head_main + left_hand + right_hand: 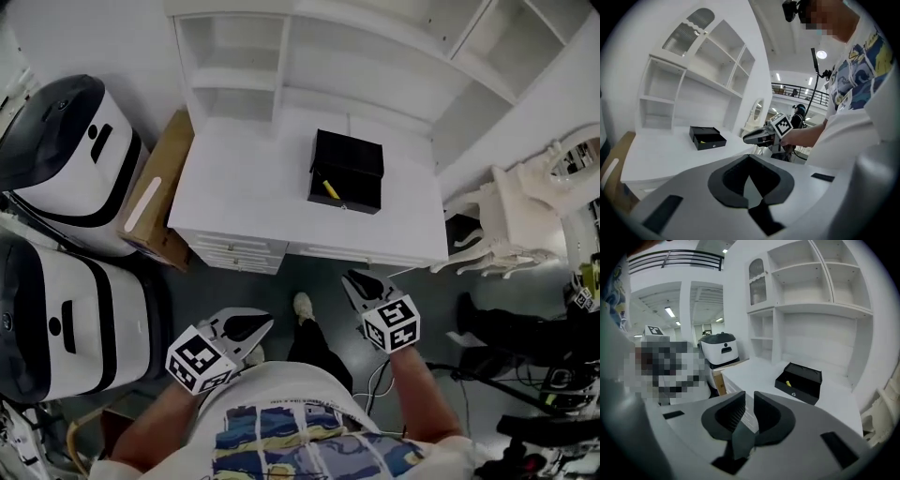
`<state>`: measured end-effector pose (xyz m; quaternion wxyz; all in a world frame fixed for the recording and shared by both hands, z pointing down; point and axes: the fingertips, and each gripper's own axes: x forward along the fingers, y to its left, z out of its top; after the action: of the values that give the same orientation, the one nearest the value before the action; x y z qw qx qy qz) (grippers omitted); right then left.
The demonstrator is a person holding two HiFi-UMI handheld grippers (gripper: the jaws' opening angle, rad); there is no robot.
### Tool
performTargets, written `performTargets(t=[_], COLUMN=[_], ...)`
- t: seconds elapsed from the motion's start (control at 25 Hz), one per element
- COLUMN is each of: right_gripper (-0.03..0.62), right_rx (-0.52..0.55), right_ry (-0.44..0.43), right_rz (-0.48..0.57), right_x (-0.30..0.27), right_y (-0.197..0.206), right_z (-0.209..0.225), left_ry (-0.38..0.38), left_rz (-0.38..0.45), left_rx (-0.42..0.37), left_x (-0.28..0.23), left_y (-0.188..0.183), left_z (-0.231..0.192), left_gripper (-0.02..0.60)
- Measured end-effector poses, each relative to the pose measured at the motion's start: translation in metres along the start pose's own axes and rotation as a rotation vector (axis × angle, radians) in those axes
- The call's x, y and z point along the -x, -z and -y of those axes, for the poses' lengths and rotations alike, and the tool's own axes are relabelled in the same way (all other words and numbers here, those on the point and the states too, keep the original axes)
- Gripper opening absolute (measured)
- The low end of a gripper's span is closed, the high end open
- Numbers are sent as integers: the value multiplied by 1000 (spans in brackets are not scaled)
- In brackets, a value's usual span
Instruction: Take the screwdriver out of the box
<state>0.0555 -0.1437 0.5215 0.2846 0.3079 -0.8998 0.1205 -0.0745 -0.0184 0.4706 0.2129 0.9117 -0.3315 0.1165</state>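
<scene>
On the white desk (234,187) stands a black box (347,173), lid up, with the yellow-handled screwdriver (330,188) lying inside near its left end. Both grippers hang in front of the desk, well short of its edge and apart from the box. My left gripper (253,328) has its tips together and nothing held. My right gripper (356,281) shows a narrow gap between its pads, nothing in it. In the right gripper view the box (799,382) and screwdriver (788,383) lie ahead, beyond the jaws (750,397). The left gripper view has the box (707,138) at left, past its jaws (749,159).
A white shelf unit (281,56) rises at the desk's back. Left of the desk lean a cardboard box (159,187) and two white-and-black machines (66,159). An ornate white chair (516,216) stands at right, with cables and stands (544,394) on the floor.
</scene>
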Motion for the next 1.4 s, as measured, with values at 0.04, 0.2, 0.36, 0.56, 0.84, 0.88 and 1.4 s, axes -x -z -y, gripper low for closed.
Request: performTargets(t=[0.04, 0.2, 0.36, 0.56, 0.84, 0.88, 1.4], right_gripper=[75, 75, 101, 133, 166, 170, 161], right_rx=[7, 38, 75, 114, 144, 150, 233], right_ry=[-3, -32, -84, -145, -223, -221, -243], right_rz=[-13, -72, -143, -253, -437, -459, -606], right_x=[-13, -69, -125, -191, -268, -275, -308], right_y=[-4, -27, -44, -40, -6, -3, 20], right_z=[17, 87, 143, 188, 206, 208, 207], left_ry=[-27, -143, -231, -317, -454, -466, -572], left_rz=[5, 30, 30, 30, 12, 9, -3], left_rx=[8, 58, 80, 105, 162, 167, 195], left_x=[-3, -17, -40, -66, -68, -67, -59], left_y=[-4, -31, -59, -82, -86, -86, -83], left_z=[-10, -52, -80, -102, -117, -118, -122], left_gripper=[12, 12, 12, 14, 13, 14, 14])
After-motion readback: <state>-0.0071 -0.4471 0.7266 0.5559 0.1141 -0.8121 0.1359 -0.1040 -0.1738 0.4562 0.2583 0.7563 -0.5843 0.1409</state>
